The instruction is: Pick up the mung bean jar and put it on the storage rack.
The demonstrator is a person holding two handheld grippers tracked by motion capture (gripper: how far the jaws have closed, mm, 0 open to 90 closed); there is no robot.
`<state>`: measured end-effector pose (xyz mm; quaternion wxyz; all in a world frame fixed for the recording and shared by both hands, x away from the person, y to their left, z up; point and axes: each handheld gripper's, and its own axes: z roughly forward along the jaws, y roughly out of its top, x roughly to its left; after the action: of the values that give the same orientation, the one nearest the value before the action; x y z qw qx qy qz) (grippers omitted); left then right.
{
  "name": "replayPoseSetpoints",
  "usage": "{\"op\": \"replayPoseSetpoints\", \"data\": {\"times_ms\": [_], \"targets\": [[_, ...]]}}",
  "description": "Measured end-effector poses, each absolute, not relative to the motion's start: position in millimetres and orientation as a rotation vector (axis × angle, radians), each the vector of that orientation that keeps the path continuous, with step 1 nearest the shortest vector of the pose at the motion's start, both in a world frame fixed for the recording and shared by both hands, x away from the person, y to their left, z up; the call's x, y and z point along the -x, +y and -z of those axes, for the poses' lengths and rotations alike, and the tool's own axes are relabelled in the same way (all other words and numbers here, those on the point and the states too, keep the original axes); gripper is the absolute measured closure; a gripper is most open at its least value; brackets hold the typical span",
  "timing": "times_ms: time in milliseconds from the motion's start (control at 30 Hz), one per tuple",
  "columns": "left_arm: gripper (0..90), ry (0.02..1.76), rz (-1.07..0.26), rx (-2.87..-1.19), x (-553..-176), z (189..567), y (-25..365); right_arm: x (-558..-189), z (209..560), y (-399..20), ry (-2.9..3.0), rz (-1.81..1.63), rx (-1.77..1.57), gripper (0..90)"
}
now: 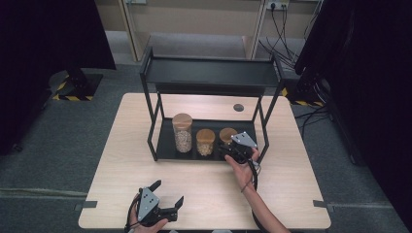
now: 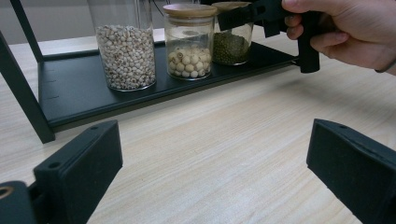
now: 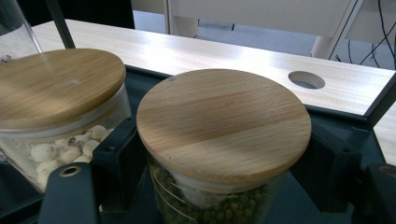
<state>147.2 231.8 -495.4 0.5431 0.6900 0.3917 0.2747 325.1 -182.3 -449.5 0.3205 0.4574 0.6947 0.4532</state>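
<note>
Wooden table [image 1: 145, 189] with black two-tier rack [image 1: 160, 150]: the green-bean jar [image 3: 219, 154], rightmost of three on the lower shelf, is clasped below its lid by the right gripper [image 1: 235, 151] but not yet lifted, while the left gripper [image 1: 163, 204] is held spread and empty.

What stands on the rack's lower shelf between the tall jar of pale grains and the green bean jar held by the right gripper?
A short jar of round white seeds, seen in the left gripper view.
</note>
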Motion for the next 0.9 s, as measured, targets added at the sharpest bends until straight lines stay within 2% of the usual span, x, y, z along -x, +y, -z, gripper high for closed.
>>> {"op": "replayPoseSetpoints", "data": {"times_ms": [400, 733, 900], "targets": [[2.9, 0.928, -0.652, -1.638, -147, 495, 232, -325, 453, -184, 1.819, -1.200, -1.206, 24.7], [2.9, 0.926, -0.653, -1.638, -147, 495, 232, -317, 447, -187, 1.795, -1.210, -1.234, 7.0], [2.9, 0.926, -0.654, -1.640, -147, 495, 232, -312, 445, -190, 1.790, -1.227, -1.235, 5.4]]}}
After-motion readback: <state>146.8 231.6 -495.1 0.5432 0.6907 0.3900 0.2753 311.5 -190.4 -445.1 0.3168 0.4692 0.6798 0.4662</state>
